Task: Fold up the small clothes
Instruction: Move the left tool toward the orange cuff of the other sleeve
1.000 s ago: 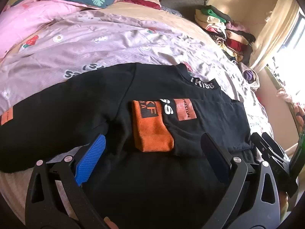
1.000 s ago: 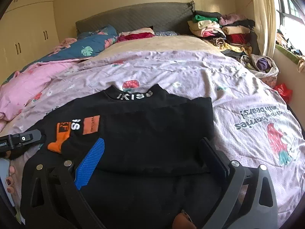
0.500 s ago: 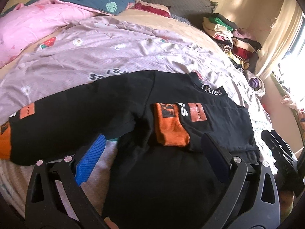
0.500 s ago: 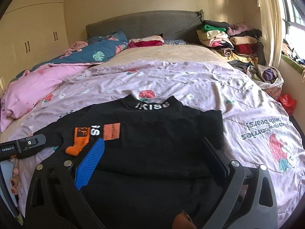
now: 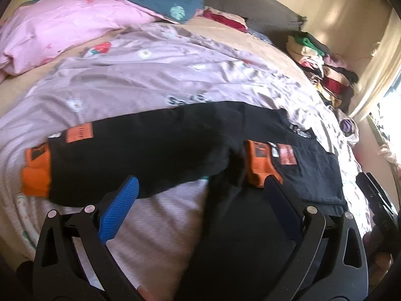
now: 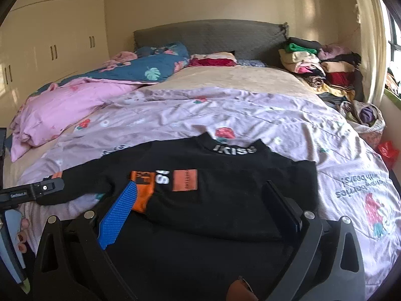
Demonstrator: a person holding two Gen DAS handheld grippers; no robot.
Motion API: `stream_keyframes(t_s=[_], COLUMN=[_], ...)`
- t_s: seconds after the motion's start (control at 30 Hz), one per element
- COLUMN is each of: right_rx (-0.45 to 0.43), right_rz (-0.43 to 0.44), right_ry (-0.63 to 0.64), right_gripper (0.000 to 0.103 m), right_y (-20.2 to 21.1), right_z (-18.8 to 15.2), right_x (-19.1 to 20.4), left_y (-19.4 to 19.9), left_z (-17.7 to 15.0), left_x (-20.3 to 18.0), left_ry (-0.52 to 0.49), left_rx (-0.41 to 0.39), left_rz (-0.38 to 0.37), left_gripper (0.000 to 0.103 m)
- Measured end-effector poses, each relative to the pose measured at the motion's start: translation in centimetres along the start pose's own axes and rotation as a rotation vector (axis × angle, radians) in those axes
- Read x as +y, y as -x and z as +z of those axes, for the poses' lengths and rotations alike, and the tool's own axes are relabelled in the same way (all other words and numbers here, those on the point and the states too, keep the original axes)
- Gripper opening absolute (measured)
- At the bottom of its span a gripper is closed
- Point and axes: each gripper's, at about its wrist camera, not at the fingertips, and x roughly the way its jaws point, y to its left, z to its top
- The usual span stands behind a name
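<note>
A black sweatshirt (image 6: 225,170) with orange cuffs and a white-lettered collar lies on the lilac bedspread (image 6: 250,115). One sleeve is folded across the chest, its orange cuff (image 5: 260,168) near the middle. The other sleeve (image 5: 137,150) stretches out left, ending in an orange cuff (image 5: 36,170). My left gripper (image 5: 200,203) is open and empty above the sweatshirt's left armpit and hem. My right gripper (image 6: 200,205) is open and empty above the lower body of the sweatshirt. The left gripper also shows at the left edge of the right wrist view (image 6: 32,192).
A pink quilt (image 6: 62,105) and blue leaf-print quilt (image 6: 150,67) lie at the far left. A stack of folded clothes (image 6: 320,67) sits at the far right by the headboard (image 6: 213,35). A bag of clothes (image 6: 366,115) lies beside the bed.
My left gripper has swung left and back, bringing the outstretched sleeve and its orange cuff into view. My right gripper has pulled back and tilted up a little. The sweatshirt has not moved.
</note>
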Motion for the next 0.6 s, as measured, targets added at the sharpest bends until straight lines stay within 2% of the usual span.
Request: stream_keyframes(t_s=[0.6], right_rx=[0.045], right_rz=[0.131], right_ry=[0.151], right_gripper=[0.099], right_y=[-1.0], right_z=[0.1], right_x=[9.9], left_y=[1.3], left_z=[-0.7], left_x=[6.2], left_ry=[0.134], left_rx=[-0.009], left_rz=[0.073], left_gripper=[0.093])
